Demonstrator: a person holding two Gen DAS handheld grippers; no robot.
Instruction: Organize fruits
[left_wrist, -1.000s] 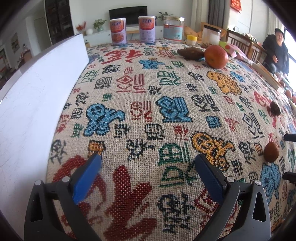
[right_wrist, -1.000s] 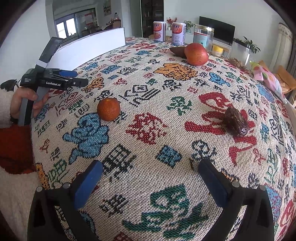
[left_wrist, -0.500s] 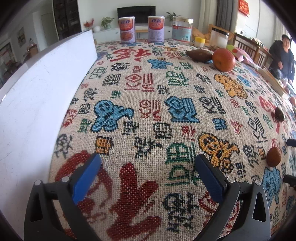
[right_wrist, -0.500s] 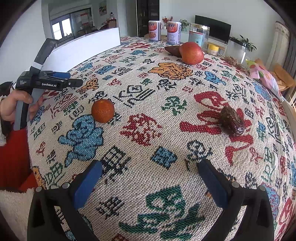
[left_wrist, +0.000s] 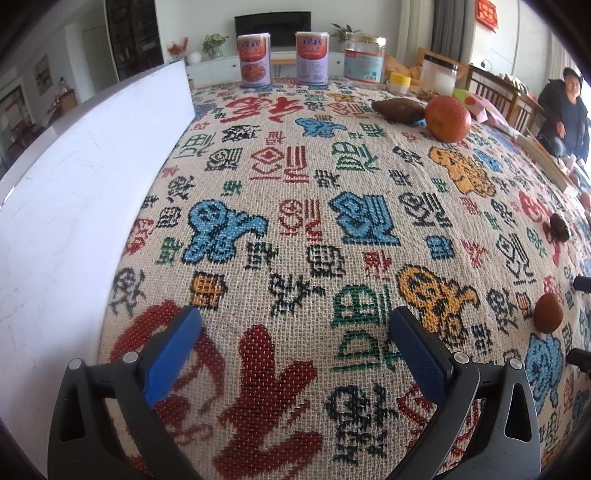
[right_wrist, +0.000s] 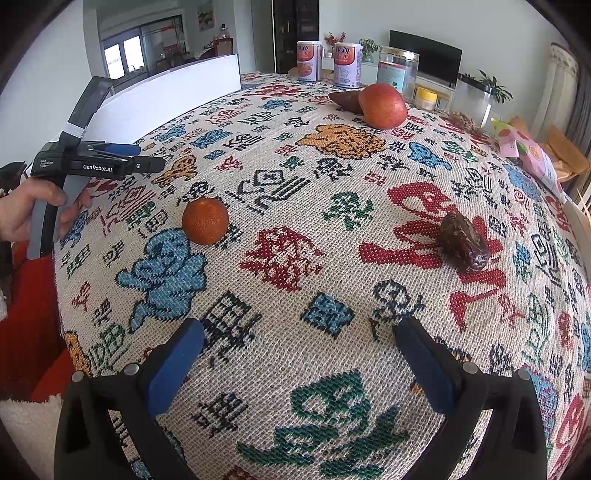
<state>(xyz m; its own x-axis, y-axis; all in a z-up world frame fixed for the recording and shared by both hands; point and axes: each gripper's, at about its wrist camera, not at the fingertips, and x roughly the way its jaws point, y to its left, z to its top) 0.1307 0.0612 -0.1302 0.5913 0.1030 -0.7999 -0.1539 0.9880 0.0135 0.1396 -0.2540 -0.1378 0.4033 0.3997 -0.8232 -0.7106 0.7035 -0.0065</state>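
The small orange (right_wrist: 205, 220) sits on the woven cloth (right_wrist: 332, 258) of the desk, ahead and to the left of the right gripper (right_wrist: 299, 360). The dark date (right_wrist: 464, 242) lies well apart to its right; a big red-orange fruit (right_wrist: 383, 105) touches a brown sweet potato (right_wrist: 345, 101) at the far end. Both grippers have their jaws spread wide and empty. The left gripper (left_wrist: 295, 356) faces bare cloth beside the white board (left_wrist: 74, 177). Probably the nearest fruit is the first pick. Straddle the orange squarely at its widest part and close gently (round fruit rolls off a slanted pinch), keeping the pads just clear of the cloth.
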